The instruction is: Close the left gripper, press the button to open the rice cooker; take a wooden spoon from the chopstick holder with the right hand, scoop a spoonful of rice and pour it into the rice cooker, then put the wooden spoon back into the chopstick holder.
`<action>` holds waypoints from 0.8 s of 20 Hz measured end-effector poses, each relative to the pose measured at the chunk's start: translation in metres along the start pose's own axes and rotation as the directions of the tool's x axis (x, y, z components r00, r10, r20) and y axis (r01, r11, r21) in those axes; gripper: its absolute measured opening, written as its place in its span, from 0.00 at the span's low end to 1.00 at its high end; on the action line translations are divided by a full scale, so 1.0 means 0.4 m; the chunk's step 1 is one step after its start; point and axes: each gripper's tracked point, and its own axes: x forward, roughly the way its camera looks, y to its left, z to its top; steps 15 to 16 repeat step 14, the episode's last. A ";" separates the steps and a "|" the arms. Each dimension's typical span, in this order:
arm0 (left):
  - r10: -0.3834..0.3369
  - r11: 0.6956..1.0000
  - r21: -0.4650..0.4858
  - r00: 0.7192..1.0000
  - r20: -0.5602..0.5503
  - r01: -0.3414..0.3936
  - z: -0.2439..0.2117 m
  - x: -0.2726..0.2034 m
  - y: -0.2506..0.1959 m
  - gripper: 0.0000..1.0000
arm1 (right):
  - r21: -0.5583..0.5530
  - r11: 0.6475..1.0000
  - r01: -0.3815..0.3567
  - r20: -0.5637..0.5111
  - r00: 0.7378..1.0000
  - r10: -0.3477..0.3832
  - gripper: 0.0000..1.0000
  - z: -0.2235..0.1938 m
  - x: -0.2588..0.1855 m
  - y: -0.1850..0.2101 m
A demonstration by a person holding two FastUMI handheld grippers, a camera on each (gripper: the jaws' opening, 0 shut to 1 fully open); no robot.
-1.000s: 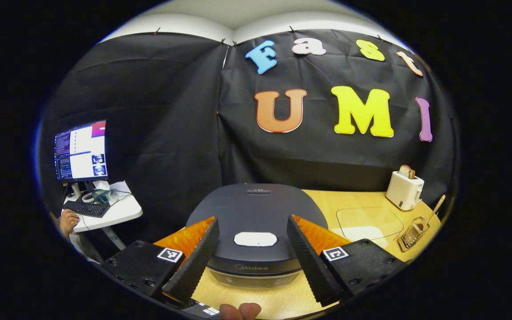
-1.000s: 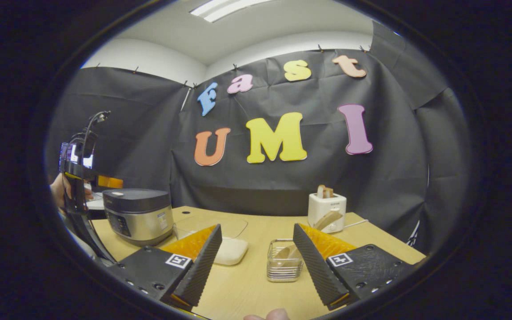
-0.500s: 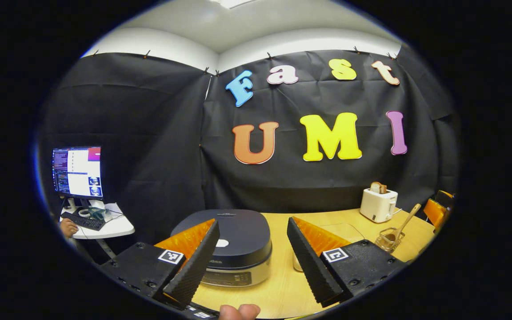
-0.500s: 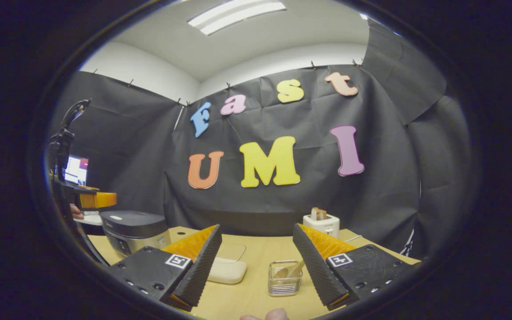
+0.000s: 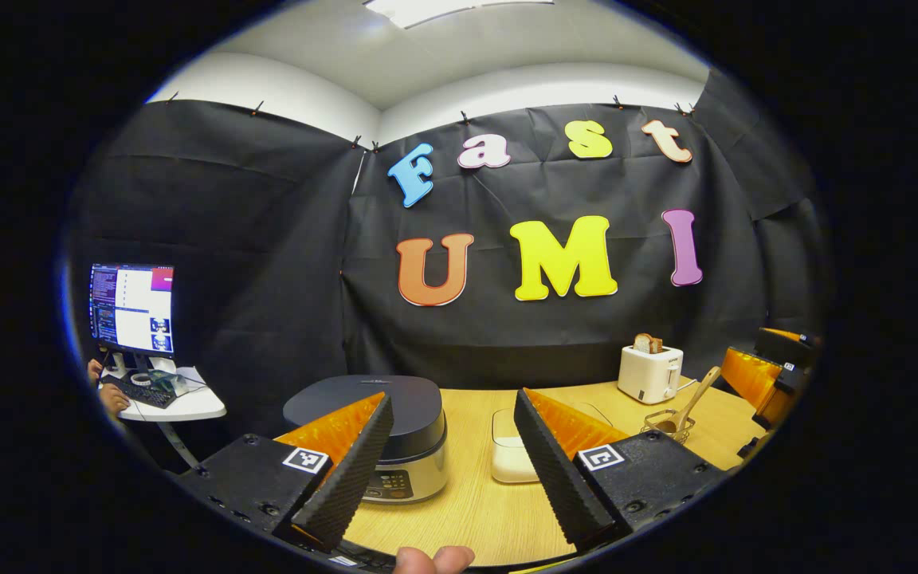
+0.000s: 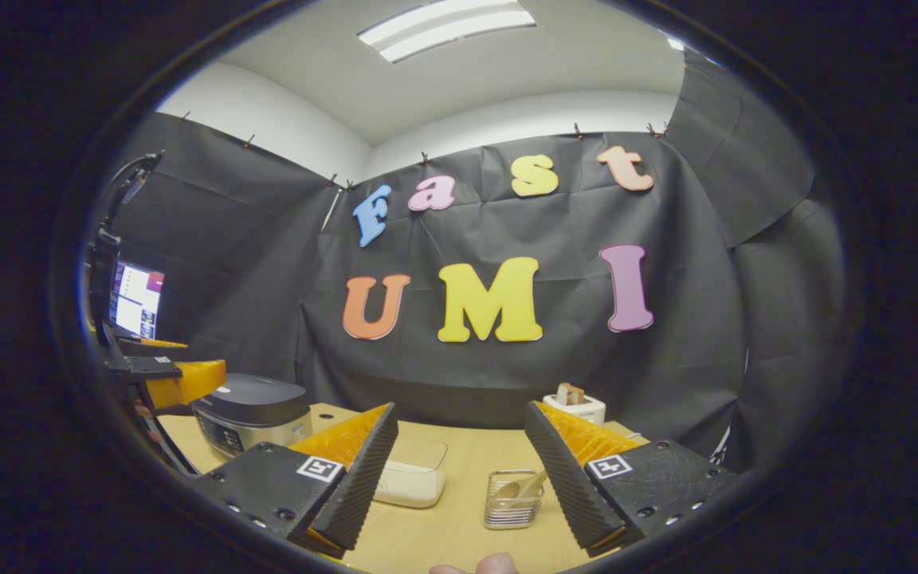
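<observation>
Fingers of the left gripper [image 5: 453, 470] stand wide apart with nothing between them, raised above the bench [image 5: 467, 510] and set back from the rice cooker [image 5: 379, 434]. Fingers of the right gripper [image 6: 459, 478] are likewise spread wide and hold nothing.

Status of the task, judged from the present layout:

1. Closing the left gripper: not done. Its fingers are spread.
2. Pressing the button: not done. The rice cooker lid is down and flat, and the cooker stands closed at the left of the bench. In the right gripper view the rice cooker [image 6: 252, 414] appears at the far left, with the left gripper held above and beside it, not touching.
3. Taking the wooden spoon [image 5: 686, 402]: not done. The spoon leans in the chopstick holder [image 5: 666, 426], handle up and tilted, near the toaster [image 5: 649, 373]. In the right gripper view the chopstick holder [image 6: 513, 501] lies ahead between the right gripper's fingers but farther off, with no contact.
4. Scooping rice: not done. The rice container [image 6: 415, 478] sits on the bench between the cooker and the holder, filled with white rice; whether a cover is on it cannot be determined.
5. Pouring and returning the spoon: not done.

All steps remain outstanding.
</observation>
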 end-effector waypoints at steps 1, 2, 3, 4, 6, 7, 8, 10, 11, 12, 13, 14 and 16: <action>0.003 1.000 0.008 1.000 0.000 -0.003 -0.007 -0.004 -0.004 0.98 | -0.001 1.000 0.003 -0.007 1.000 -0.003 0.91 0.002 -0.008 0.005; 0.008 1.000 0.010 1.000 -0.005 -0.008 -0.017 -0.012 -0.005 0.97 | 0.002 1.000 0.004 -0.009 1.000 -0.004 0.95 0.008 -0.011 0.013; 0.002 1.000 0.003 1.000 -0.007 -0.002 -0.023 -0.016 -0.015 0.97 | 0.001 1.000 0.005 -0.009 1.000 -0.005 0.91 0.012 -0.014 0.020; -0.011 1.000 -0.008 1.000 -0.008 0.011 -0.029 -0.021 -0.028 0.98 | -0.003 1.000 0.004 -0.013 1.000 -0.004 0.95 0.009 -0.017 0.026; -0.034 0.999 -0.019 0.999 -0.007 0.034 -0.032 -0.025 -0.044 0.98 | -0.007 1.000 0.007 -0.020 1.000 -0.007 0.95 0.009 -0.022 0.039; -0.040 0.999 -0.017 0.999 -0.020 0.040 -0.038 -0.029 -0.043 0.97 | 0.001 1.000 0.007 -0.026 1.000 -0.007 0.95 0.007 -0.026 0.046; -0.030 0.999 -0.021 1.000 -0.007 0.030 -0.033 -0.030 -0.031 0.98 | 0.015 1.000 0.006 -0.035 0.999 -0.006 0.95 0.002 -0.026 0.053; -0.031 0.999 -0.027 0.999 -0.016 0.030 -0.035 -0.032 -0.028 0.97 | 0.035 0.999 0.014 -0.052 0.999 -0.012 0.95 -0.005 -0.028 0.056; -0.035 0.999 -0.029 0.999 -0.018 0.035 -0.035 -0.034 -0.027 0.97 | 0.042 0.999 0.023 -0.059 0.998 -0.020 0.95 -0.007 -0.028 0.053; -0.033 0.999 -0.031 0.999 -0.016 0.033 -0.032 -0.035 -0.022 0.98 | 0.050 0.998 0.031 -0.063 0.998 -0.028 0.96 -0.007 -0.027 0.051; -0.030 0.999 -0.029 1.000 -0.009 0.030 -0.026 -0.036 -0.014 0.98 | 0.054 0.998 0.041 -0.065 0.997 -0.037 0.96 -0.003 -0.028 0.047; -0.029 0.999 -0.025 1.000 -0.007 0.028 -0.023 -0.036 -0.009 0.97 | 0.044 0.998 0.054 -0.062 0.997 -0.052 0.96 0.001 -0.030 0.039; -0.029 0.999 -0.025 1.000 -0.007 0.028 -0.023 -0.036 -0.009 0.97 | 0.044 0.998 0.054 -0.062 0.997 -0.052 0.96 0.001 -0.030 0.039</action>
